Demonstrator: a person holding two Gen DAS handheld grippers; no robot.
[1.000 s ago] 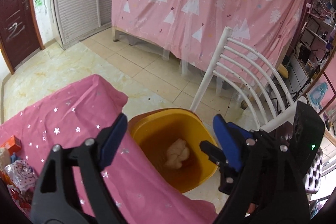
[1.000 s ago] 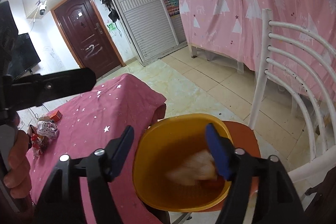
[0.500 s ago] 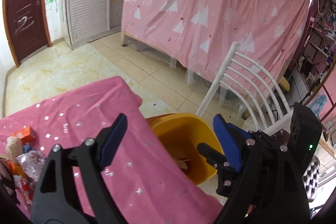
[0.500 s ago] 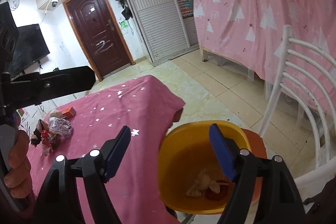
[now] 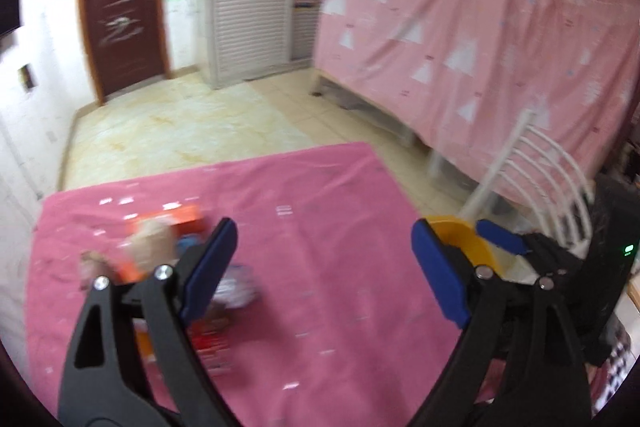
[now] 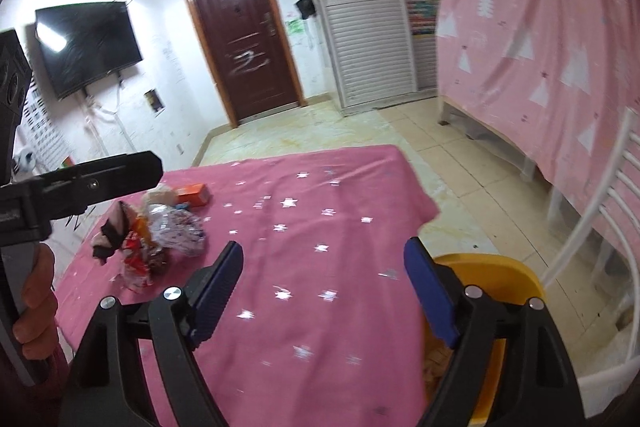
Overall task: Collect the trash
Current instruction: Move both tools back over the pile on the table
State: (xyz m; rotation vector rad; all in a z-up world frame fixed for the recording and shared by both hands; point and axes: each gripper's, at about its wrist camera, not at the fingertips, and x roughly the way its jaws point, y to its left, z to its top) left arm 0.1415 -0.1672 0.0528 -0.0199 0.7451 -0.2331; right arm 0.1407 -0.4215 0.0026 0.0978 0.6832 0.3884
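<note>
A pile of trash [image 6: 152,235] lies on the left of the pink starred tablecloth [image 6: 304,239]: crinkled wrappers, an orange box [image 6: 194,194] and a crumpled wad. In the left wrist view the pile [image 5: 160,251] is blurred, partly behind the left finger. The yellow bin [image 6: 504,307] stands off the table's right edge; its rim shows in the left wrist view [image 5: 460,235]. My left gripper [image 5: 320,271] is open and empty above the table. My right gripper [image 6: 324,287] is open and empty between table and bin. The left tool's body [image 6: 80,183] shows at the left.
A white slatted chair [image 6: 592,227] stands right of the bin. A pink tree-patterned curtain [image 6: 540,35] hangs behind it. A dark door [image 6: 244,47], a white shutter cabinet [image 6: 360,7] and a wall television [image 6: 86,47] line the far wall across tiled floor [image 6: 460,147].
Both grippers have swung left, away from the bin and toward the table. The trash pile has come into fuller view. Both stayed open and empty.
</note>
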